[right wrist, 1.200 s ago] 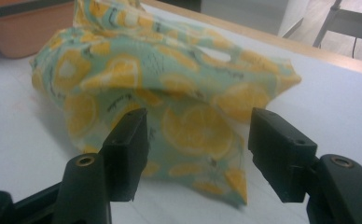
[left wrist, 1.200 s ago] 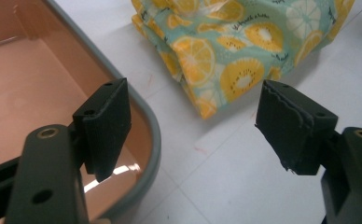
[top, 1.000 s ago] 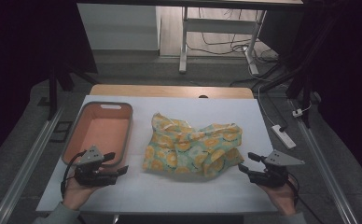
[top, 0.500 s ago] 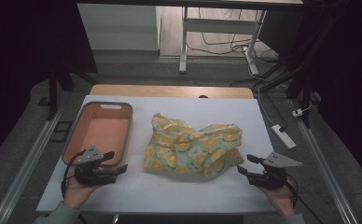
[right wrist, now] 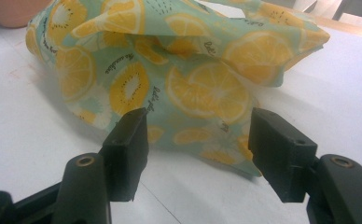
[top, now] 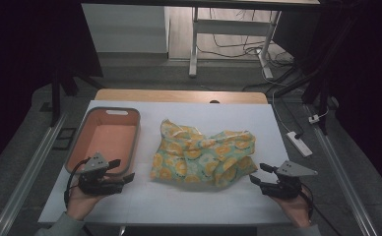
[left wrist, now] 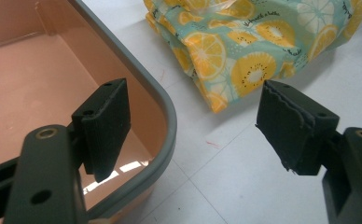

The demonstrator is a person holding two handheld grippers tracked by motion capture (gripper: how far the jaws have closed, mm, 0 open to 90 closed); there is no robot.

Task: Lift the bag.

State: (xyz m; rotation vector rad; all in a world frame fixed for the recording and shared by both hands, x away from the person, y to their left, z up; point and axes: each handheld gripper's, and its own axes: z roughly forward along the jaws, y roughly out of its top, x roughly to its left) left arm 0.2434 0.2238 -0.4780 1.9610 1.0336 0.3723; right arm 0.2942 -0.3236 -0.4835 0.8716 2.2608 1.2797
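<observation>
Both released: left gripper (top: 122, 178) by tray (top: 132, 129), right gripper (top: 258, 176) near crumpled cloth (top: 204, 153). Risk: pinching several bunched layers, or dragging cloth across tabletop (top: 179, 201).

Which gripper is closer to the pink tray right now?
Left. The left gripper sits at the pink tray's near right corner, jaws open. The right gripper is across the table, beyond the citrus-print cloth.

A mint-green cloth (top: 204, 157) printed with yellow-orange citrus slices lies on the white desk (top: 179, 206), beside a salmon-pink tray (top: 105, 140) with a grey rim at the left edge.
</observation>
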